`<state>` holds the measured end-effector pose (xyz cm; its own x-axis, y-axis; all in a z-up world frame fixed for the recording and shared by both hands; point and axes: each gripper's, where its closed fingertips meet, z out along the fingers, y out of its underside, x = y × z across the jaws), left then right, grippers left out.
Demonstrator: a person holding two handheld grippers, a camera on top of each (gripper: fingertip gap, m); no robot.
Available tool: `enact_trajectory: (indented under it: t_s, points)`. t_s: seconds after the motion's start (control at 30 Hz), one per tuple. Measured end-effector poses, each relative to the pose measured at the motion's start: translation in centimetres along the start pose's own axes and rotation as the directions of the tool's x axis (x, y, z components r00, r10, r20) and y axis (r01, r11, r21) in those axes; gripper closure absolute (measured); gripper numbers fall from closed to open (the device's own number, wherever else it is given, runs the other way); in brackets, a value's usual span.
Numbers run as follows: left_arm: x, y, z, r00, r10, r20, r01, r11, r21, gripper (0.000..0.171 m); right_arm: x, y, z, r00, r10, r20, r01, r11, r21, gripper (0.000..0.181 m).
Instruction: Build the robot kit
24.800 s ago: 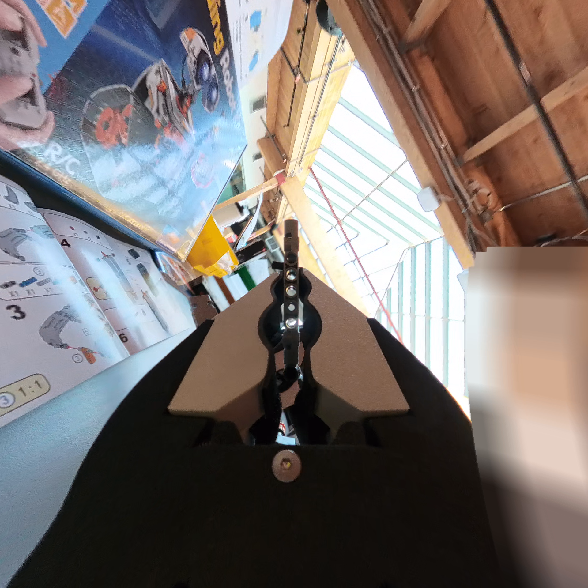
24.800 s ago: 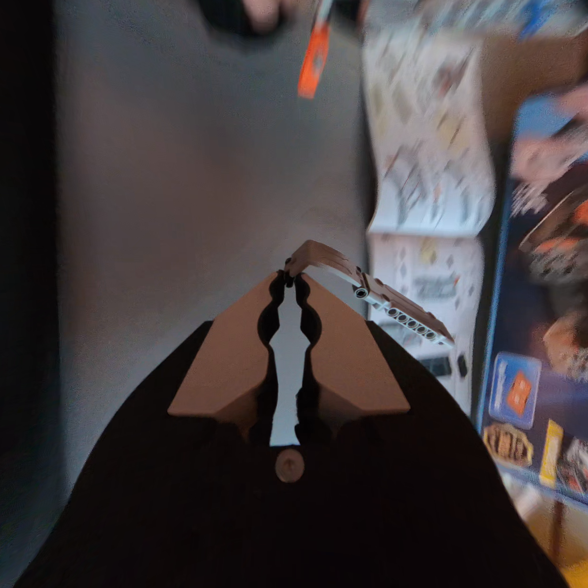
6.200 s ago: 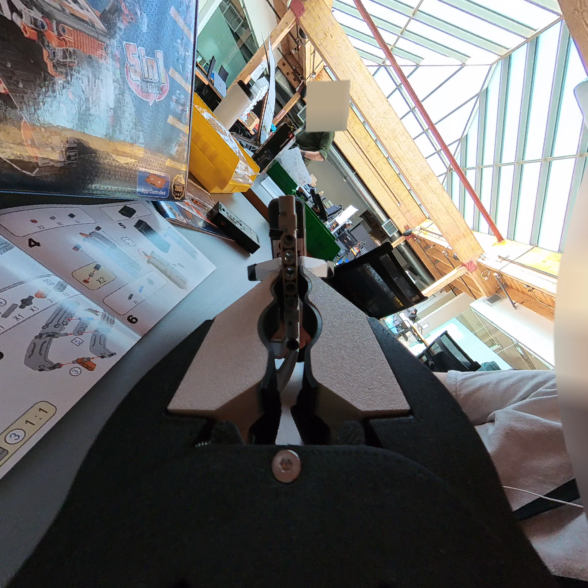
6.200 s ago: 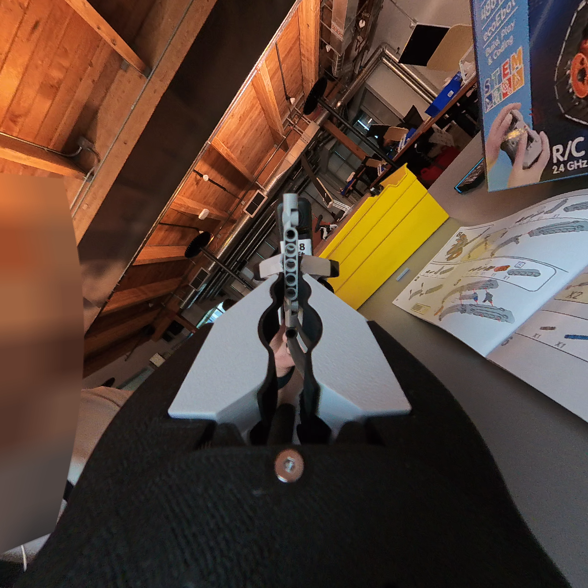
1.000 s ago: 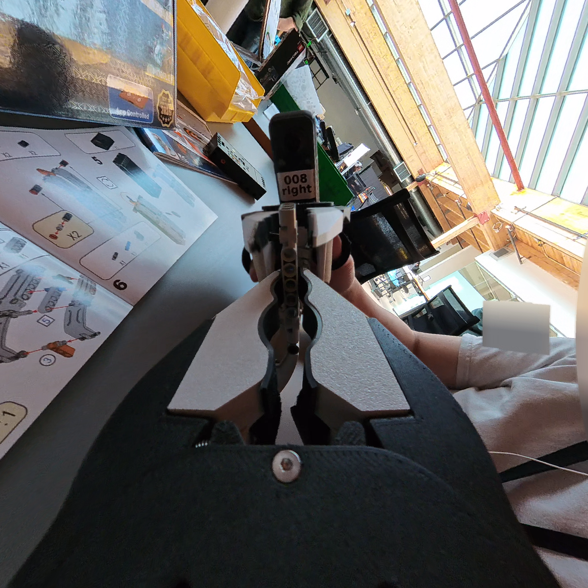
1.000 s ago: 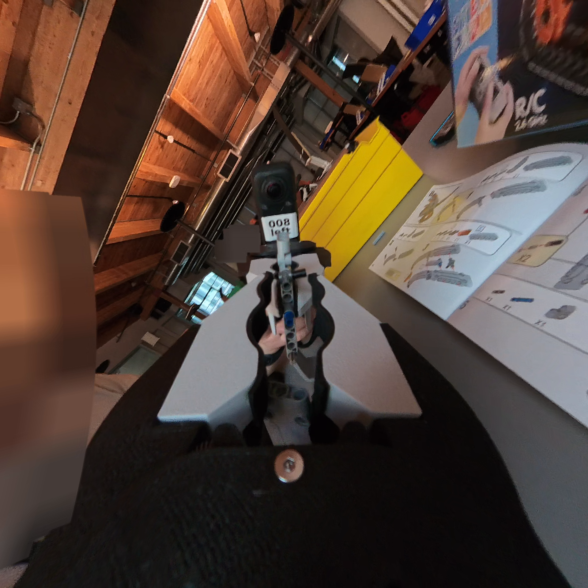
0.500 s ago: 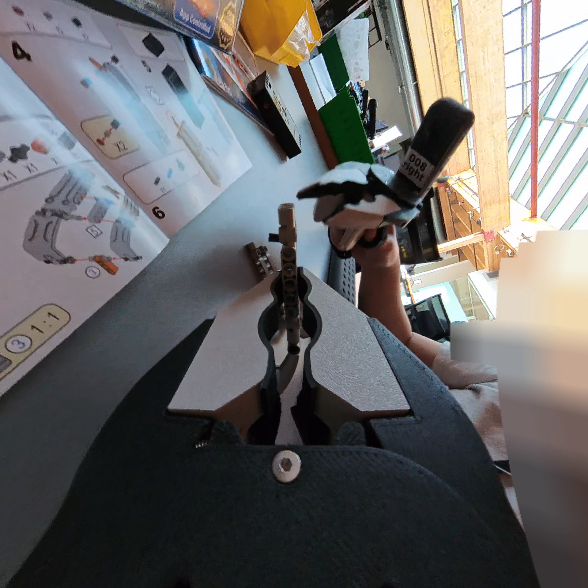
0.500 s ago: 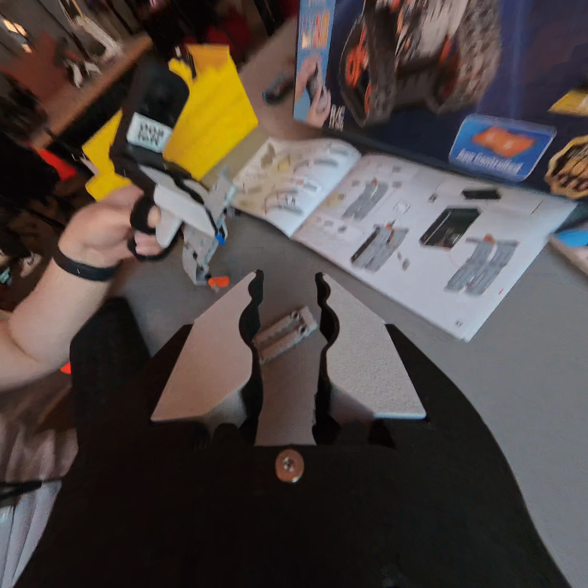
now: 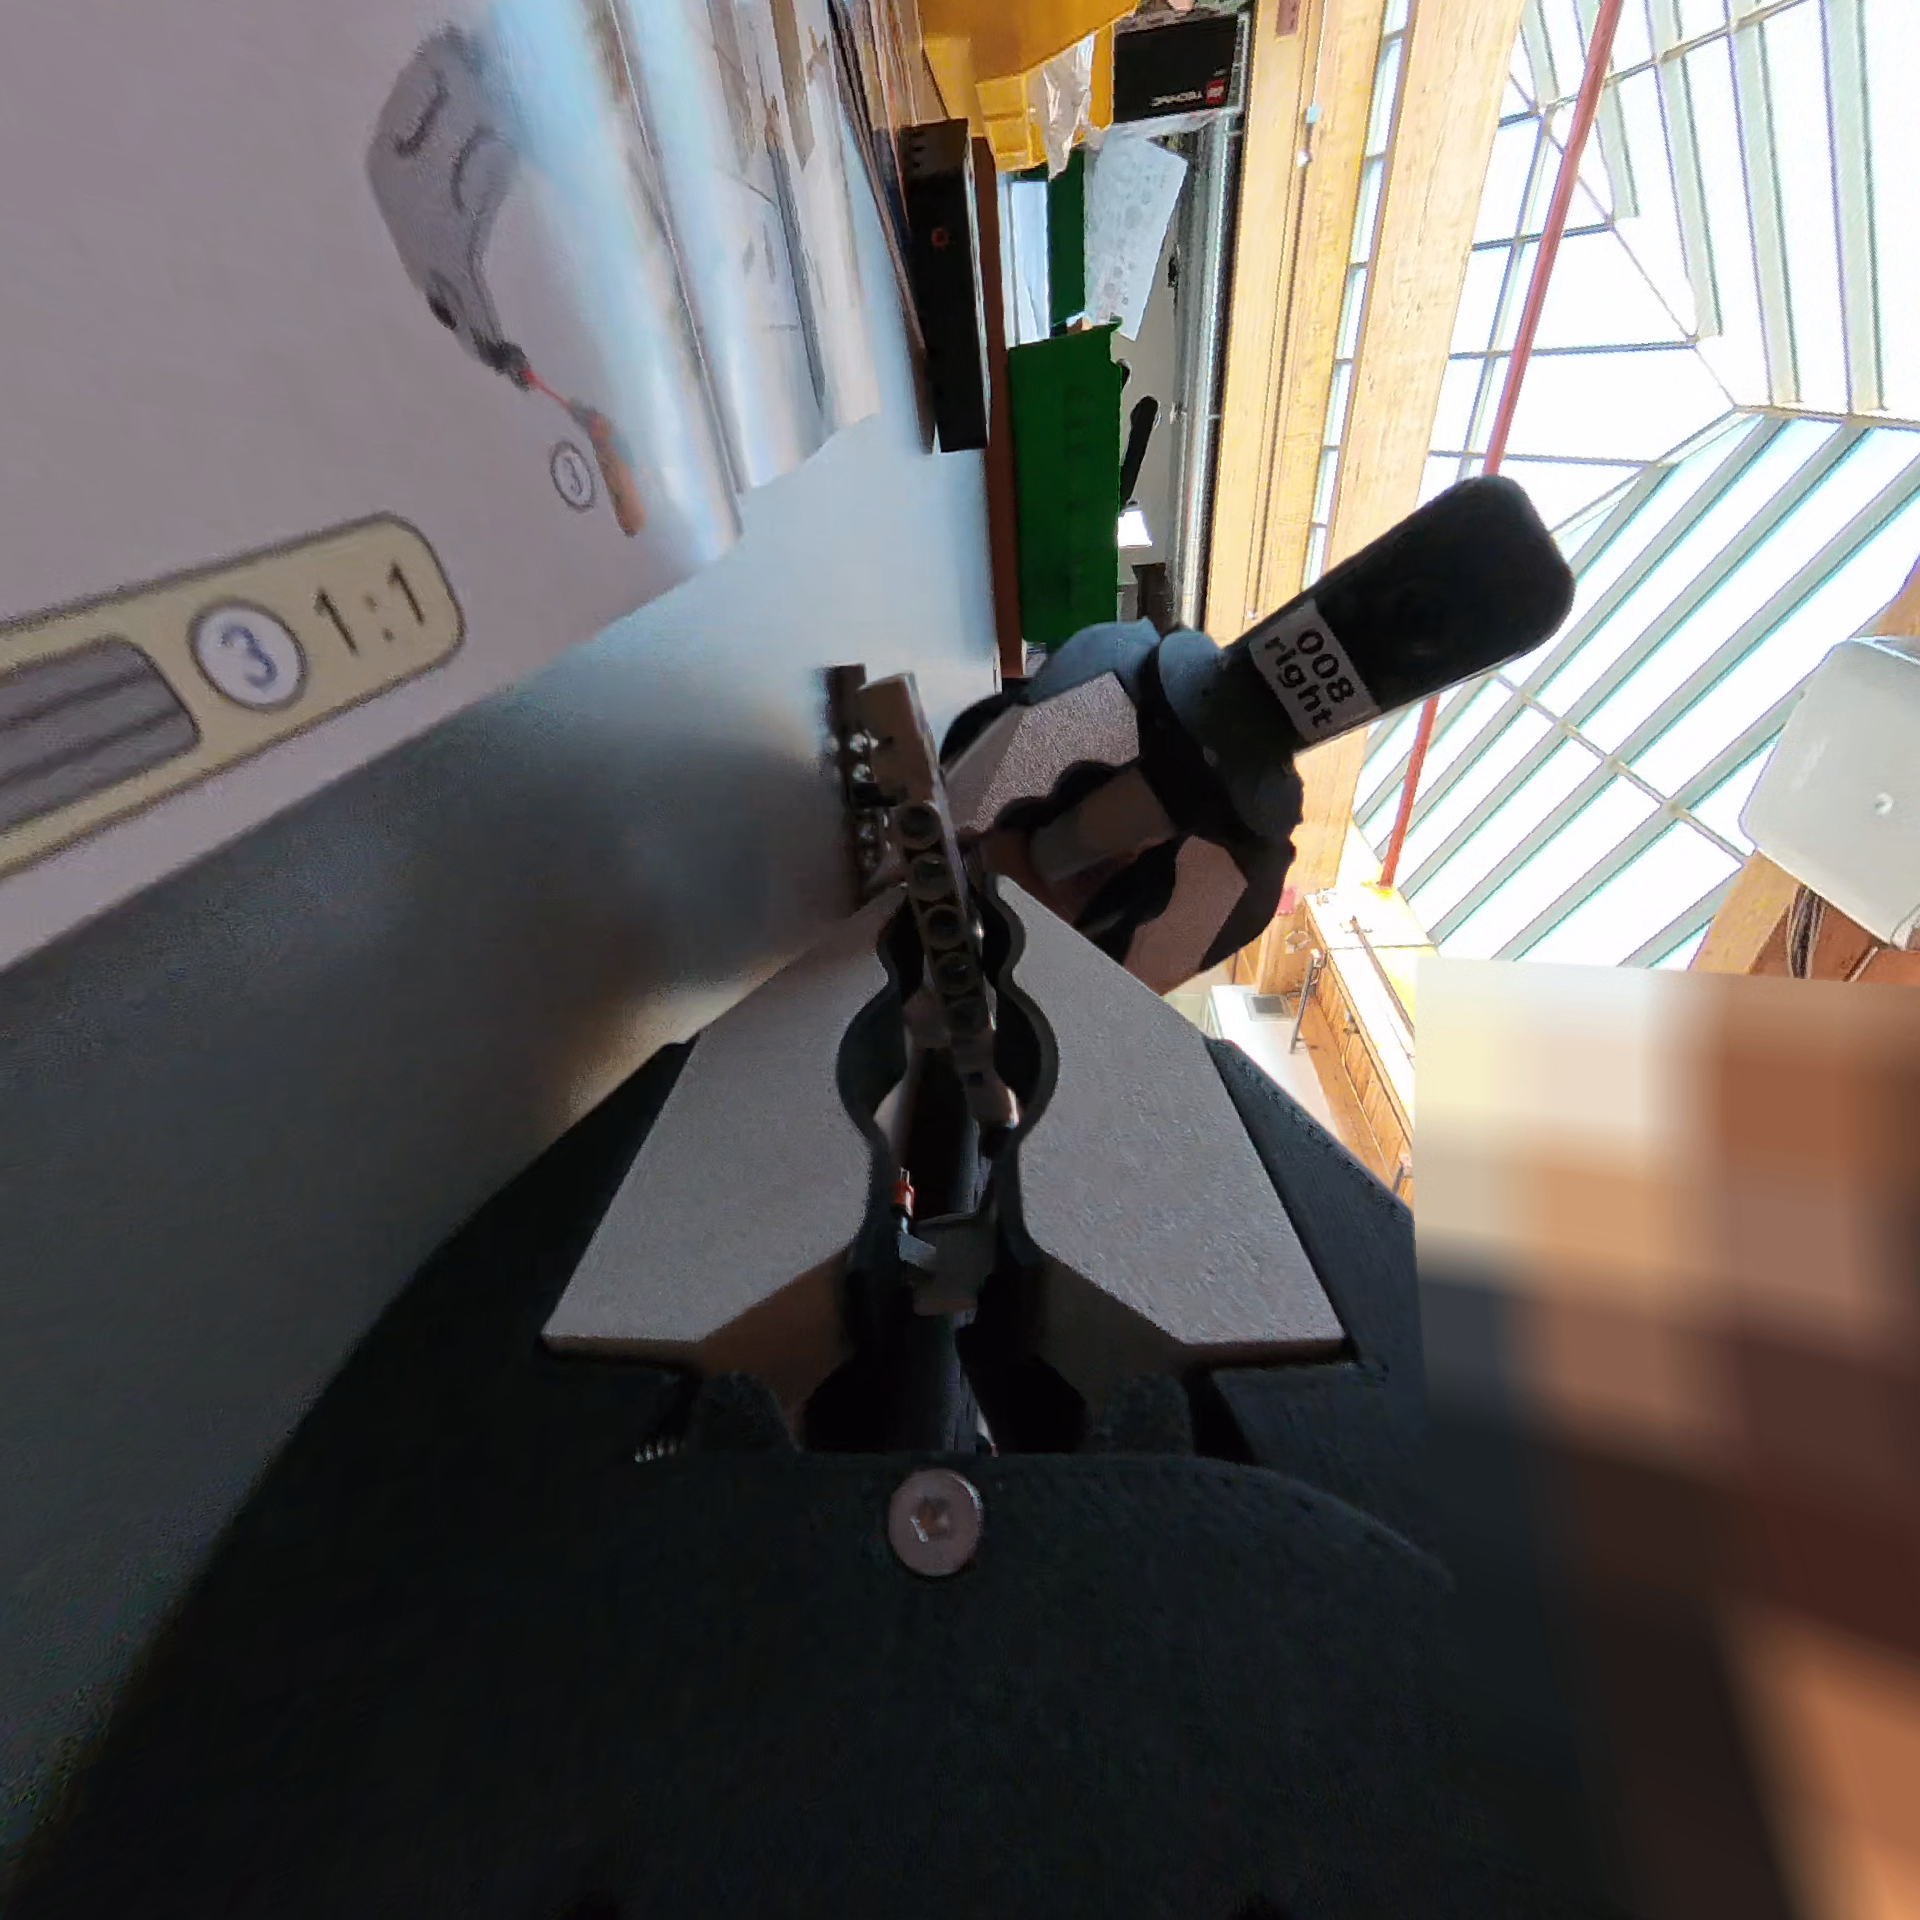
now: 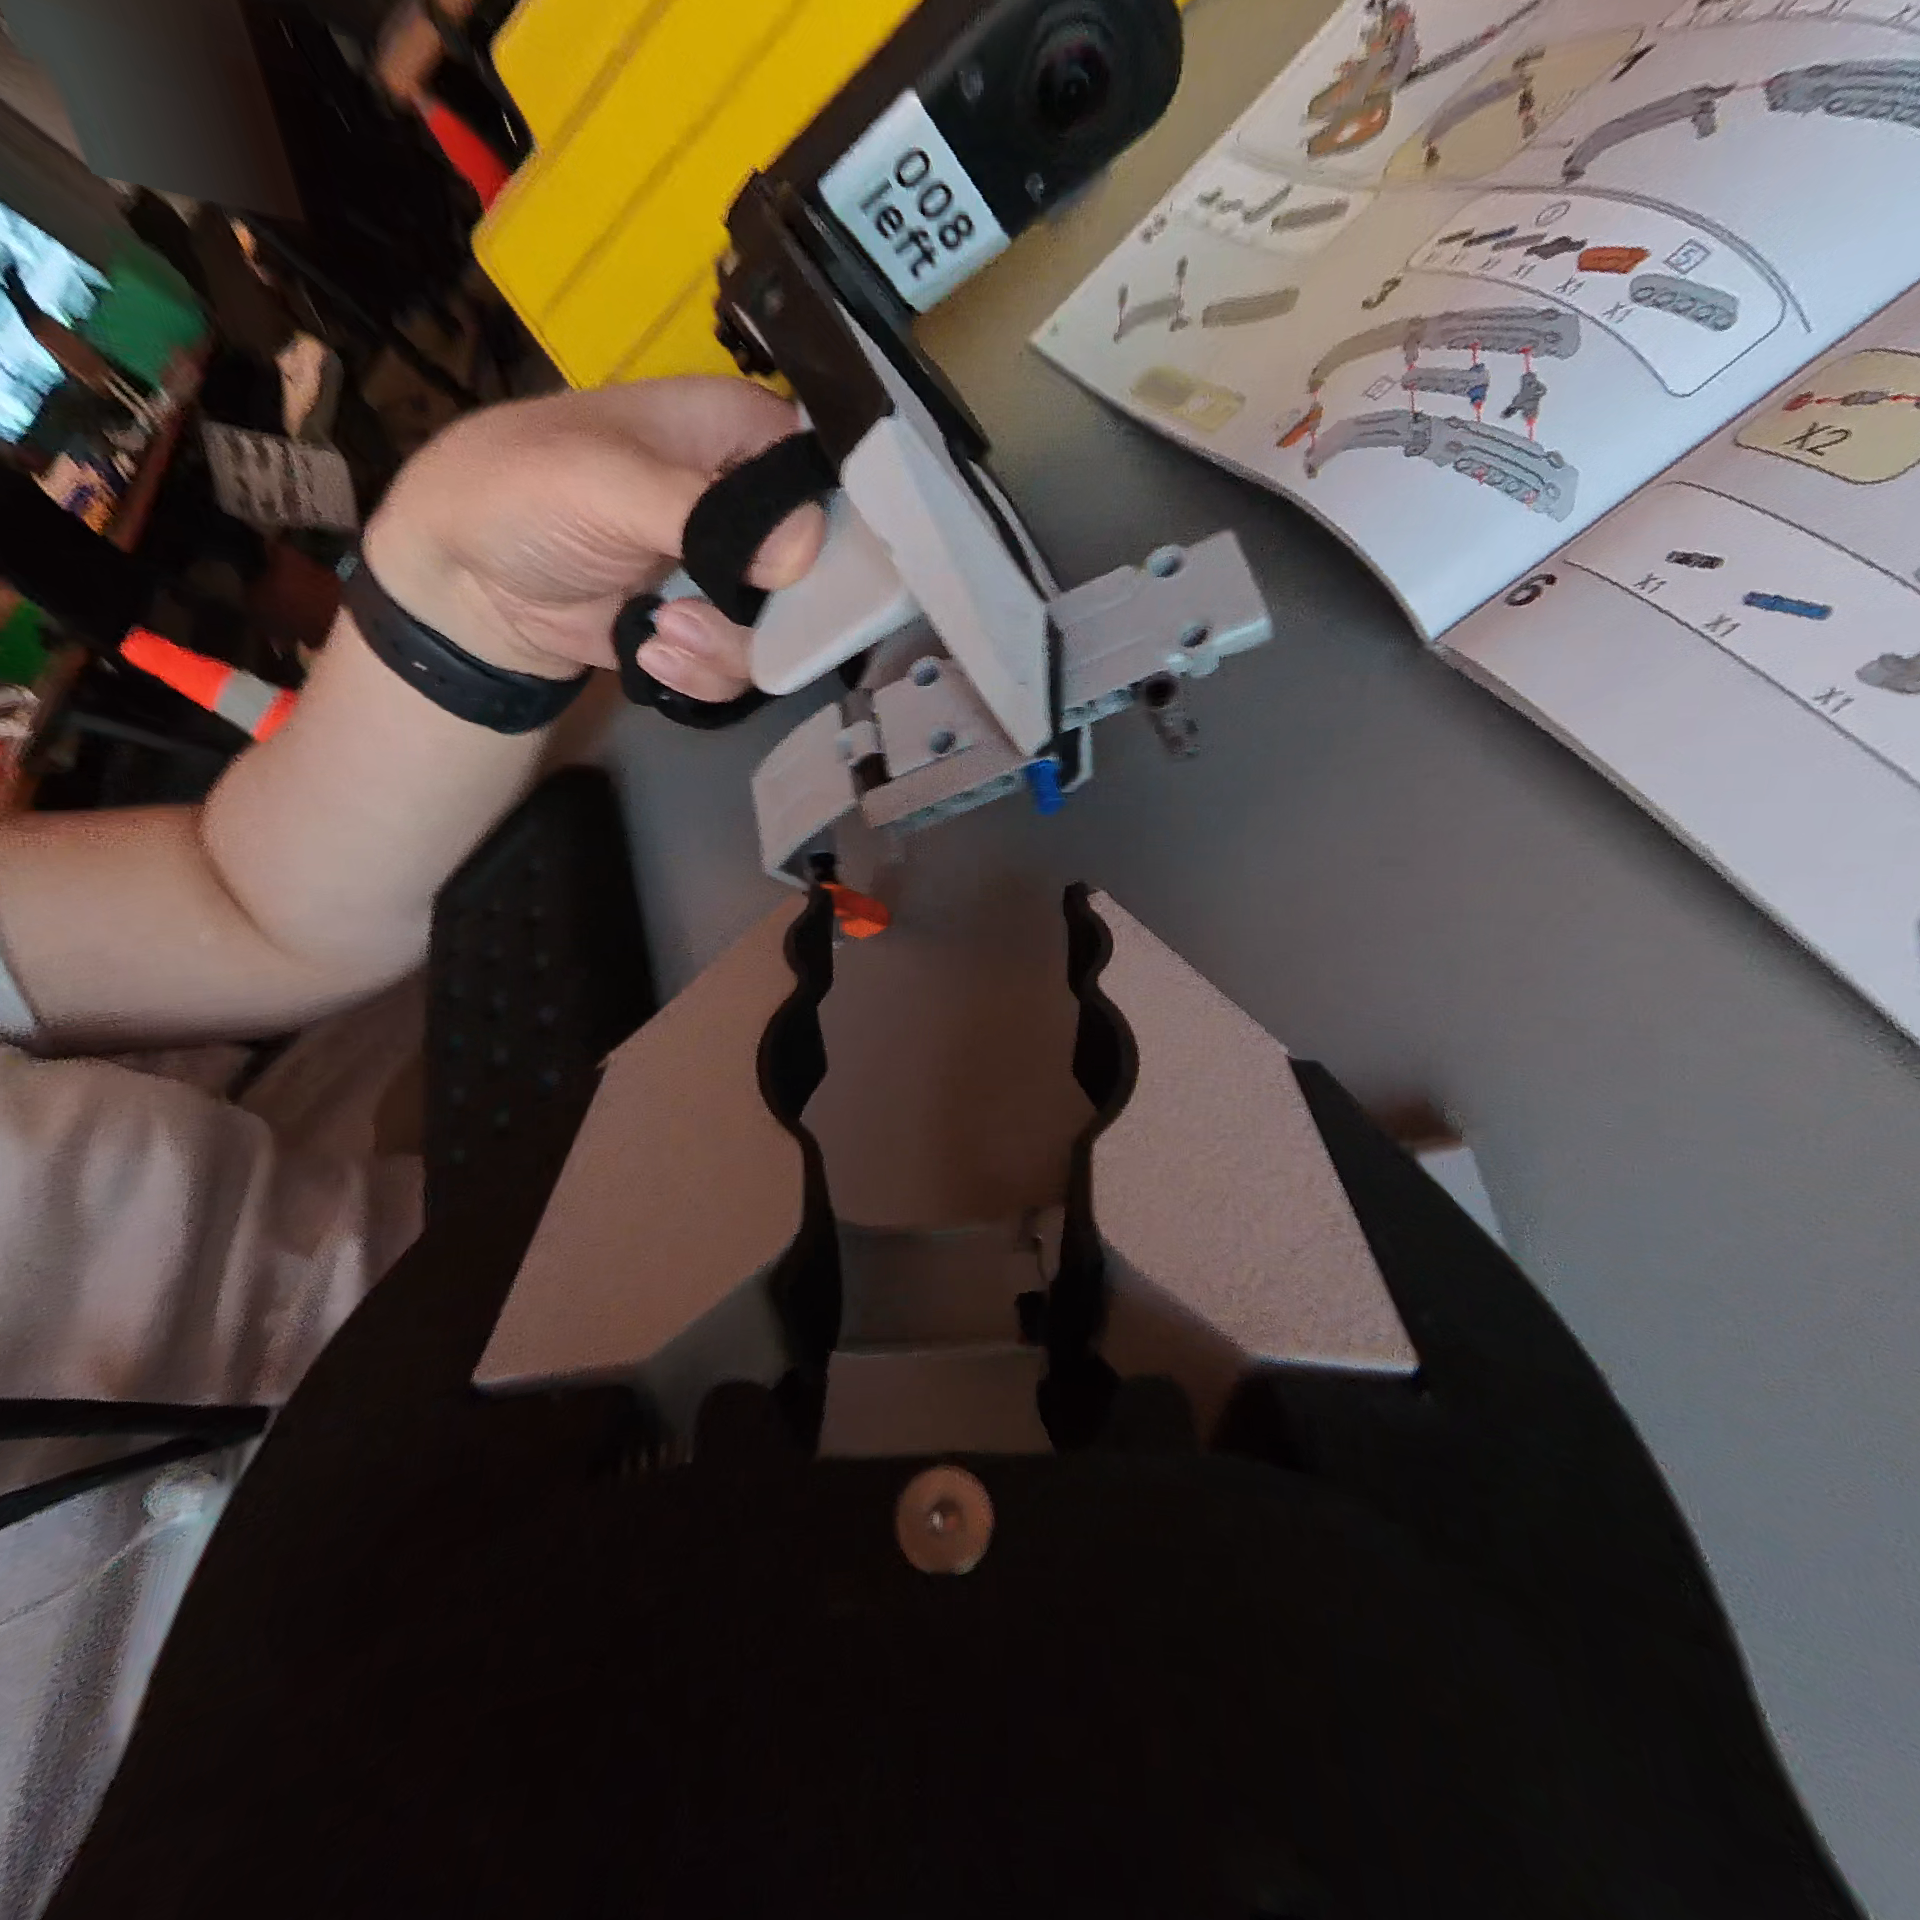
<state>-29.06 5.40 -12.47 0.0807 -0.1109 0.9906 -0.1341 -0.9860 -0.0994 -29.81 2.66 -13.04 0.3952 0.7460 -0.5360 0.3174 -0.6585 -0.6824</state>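
Observation:
My left gripper [image 9: 948, 899] is shut on a grey holed-beam assembly [image 9: 920, 821], held just above the grey table [image 9: 416, 1039]. A second holed beam [image 9: 854, 774] sits against it; I cannot tell if it is attached. In the right wrist view a hand holds the left gripper [image 10: 1049, 686], and the assembly [image 10: 1153, 613] shows grey panels, a blue pin [image 10: 1044, 781] and an orange piece [image 10: 857, 914] at its lower end. My right gripper [image 10: 948, 904] is open and empty, its left fingertip next to the orange piece. It also shows in the left wrist view [image 9: 1101, 821].
An open instruction booklet [image 10: 1558, 416] lies on the table to the right and also shows in the left wrist view [image 9: 312, 312]. A small dark pin [image 10: 1169, 717] lies under the assembly. A yellow bin [image 10: 644, 187] stands behind, and a black perforated panel [image 10: 520, 987] is at the left. My two grippers' fingertips are within a few centimetres of each other.
A second ago both grippers met at the assembly. The right gripper has opened, let go and swung down over the table. The left gripper has tilted toward the table, still holding the assembly.

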Motion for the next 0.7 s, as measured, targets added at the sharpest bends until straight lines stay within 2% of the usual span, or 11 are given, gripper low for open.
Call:
enact_trajectory:
  t_s: [0.07, 0.17, 0.23, 0.33, 0.43, 0.57, 0.7]
  points:
    - [0.1, 0.3, -0.3, 1.000, 0.001, 0.002, -0.001, 1.000, 0.014, 0.154, 0.5, 0.1, 0.3, 0.999, -0.037, 0.005, 0.037, 0.998, -0.055, 0.139]
    - [-0.9, 0.4, -1.2, 0.991, 0.031, 0.127, -0.038, 0.998, 0.054, 0.133, 0.3, -0.2, 0.0, 0.997, -0.069, 0.037, 0.071, 0.995, -0.065, 0.141]
    - [-1.4, 0.4, -2.3, 0.970, 0.065, 0.235, -0.086, 0.993, 0.080, 0.129, 0.4, -0.3, -0.8, 0.994, -0.104, 0.028, 0.105, 0.993, -0.055, 0.141]
    - [-2.0, 0.2, -4.5, 0.902, 0.110, 0.418, -0.174, 0.977, 0.119, 0.130, 2.1, 0.1, -2.9, 0.981, -0.189, -0.050, 0.186, 0.980, -0.069, 0.141]
    - [-1.9, 0.4, -6.1, 0.837, 0.141, 0.528, -0.249, 0.958, 0.140, 0.123, 4.1, 0.9, -5.2, 0.960, -0.267, -0.086, 0.259, 0.961, -0.096, 0.141]
    - [-2.3, 1.0, -7.1, 0.799, 0.129, 0.588, -0.268, 0.951, 0.155, 0.127, 5.7, 2.3, -6.7, 0.960, -0.274, -0.046, 0.270, 0.959, -0.082, 0.143]
    - [-2.3, 1.3, -6.8, 0.844, 0.090, 0.529, -0.210, 0.963, 0.169, 0.131, 5.6, 2.1, -7.6, 0.966, -0.257, -0.023, 0.257, 0.966, 0.002, 0.145]
